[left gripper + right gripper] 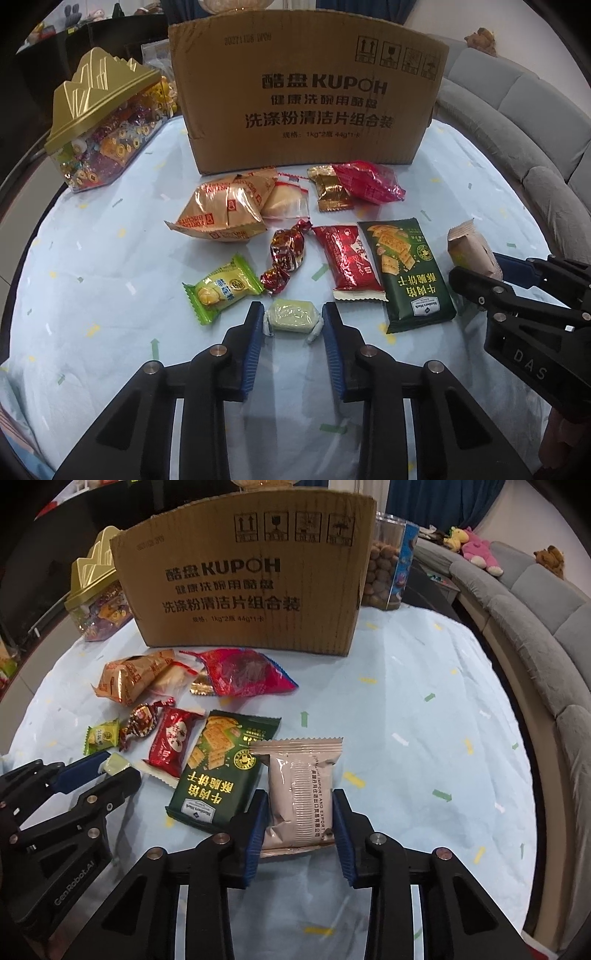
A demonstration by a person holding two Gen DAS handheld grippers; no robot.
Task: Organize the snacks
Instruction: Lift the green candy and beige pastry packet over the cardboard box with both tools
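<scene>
Wrapped snacks (347,258) scattered before box (306,92)

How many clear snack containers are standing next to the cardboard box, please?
2. A gold-lidded candy container stands at the left end of the cardboard box; a clear jar of brown round snacks stands behind its right corner. The box could hide more behind it.

My blue ribbed plastic pads (341,834) flank a glossy foil-look pink snack pack (299,794); nearby, a matt corrugated cardboard box (251,583), a shiny green cracker bag (218,771), and smooth printed cloth (424,720) over the table.
</scene>
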